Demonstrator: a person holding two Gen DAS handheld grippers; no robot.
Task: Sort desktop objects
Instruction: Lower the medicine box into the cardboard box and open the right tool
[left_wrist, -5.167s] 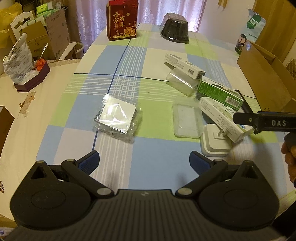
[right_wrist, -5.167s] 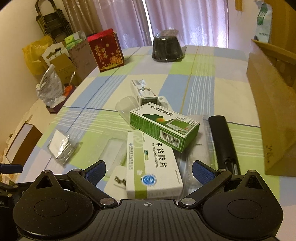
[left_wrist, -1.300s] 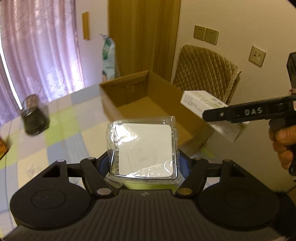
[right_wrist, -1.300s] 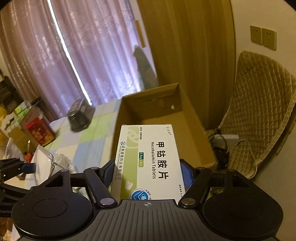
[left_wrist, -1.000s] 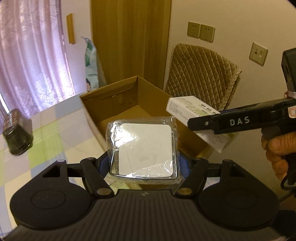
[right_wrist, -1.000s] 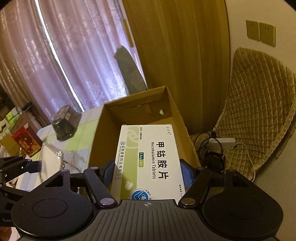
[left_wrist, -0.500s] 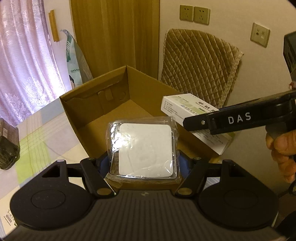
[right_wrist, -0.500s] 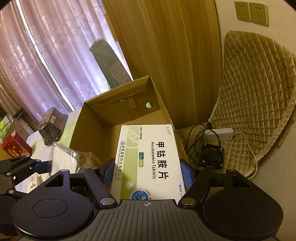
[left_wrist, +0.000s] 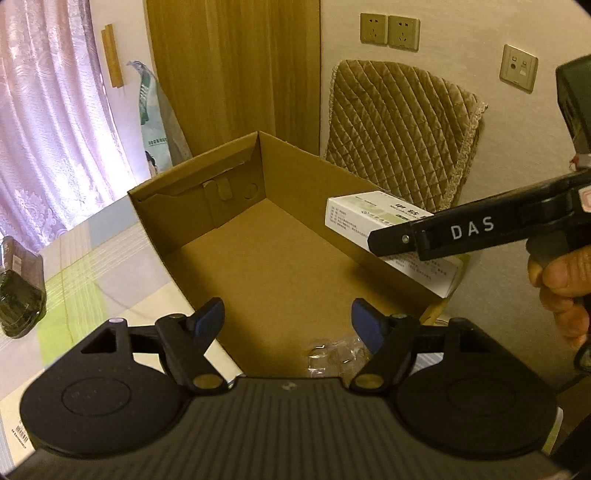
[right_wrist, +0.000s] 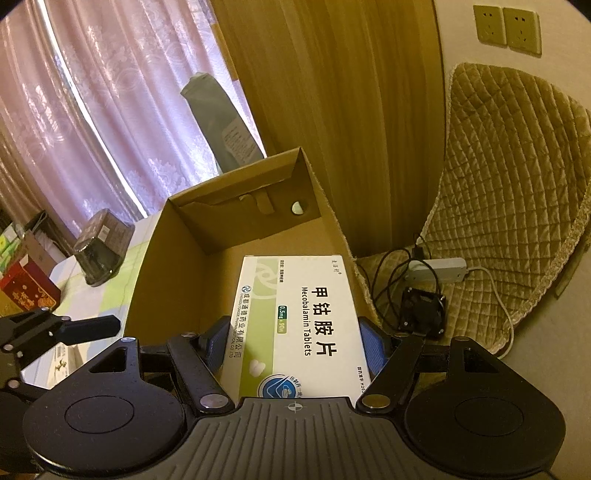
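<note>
The left claw (left_wrist: 287, 320) hung with its blue-padded fingers (left_wrist: 208, 319) spread wide and nothing between them, poised over the near end of an open brown cardboard box (left_wrist: 258, 258). Below it, on the box floor at the near edge, a crinkled piece of clear plastic wrapping (left_wrist: 332, 356) was just visible; what it held was hidden by the claw body.

The right claw (right_wrist: 295, 343) was clamped on a white-and-green medicine carton printed "Mecobalamin Tablets" (right_wrist: 299, 325), one pad pressing each long side. From the left wrist view this carton (left_wrist: 373, 218) was held in the air above the right wall of the cardboard box, and the person's hand (left_wrist: 561, 284) gripped the handle at the far right.

The cardboard box (right_wrist: 236, 236) stood at the right end of the bench (left_wrist: 92, 266), which was covered with a checked cloth in pale blue, green and cream. Farther left on the cloth sat a dark container with a clear lid (right_wrist: 101, 254), and beyond it a red gift box with gold lettering (right_wrist: 26, 291).

Around the room, pink patterned curtains (right_wrist: 110, 110) hung at the far left, beside a wood-panelled wall section (left_wrist: 236, 74). A tall printed sack (left_wrist: 155, 122) leaned against it behind the box. To the right stood a chair draped in quilted tan fabric (right_wrist: 517, 192), with a white power strip (right_wrist: 439, 269) and dark cables on its seat. Beige wall sockets (left_wrist: 389, 31) were set in the cream wall above.
</note>
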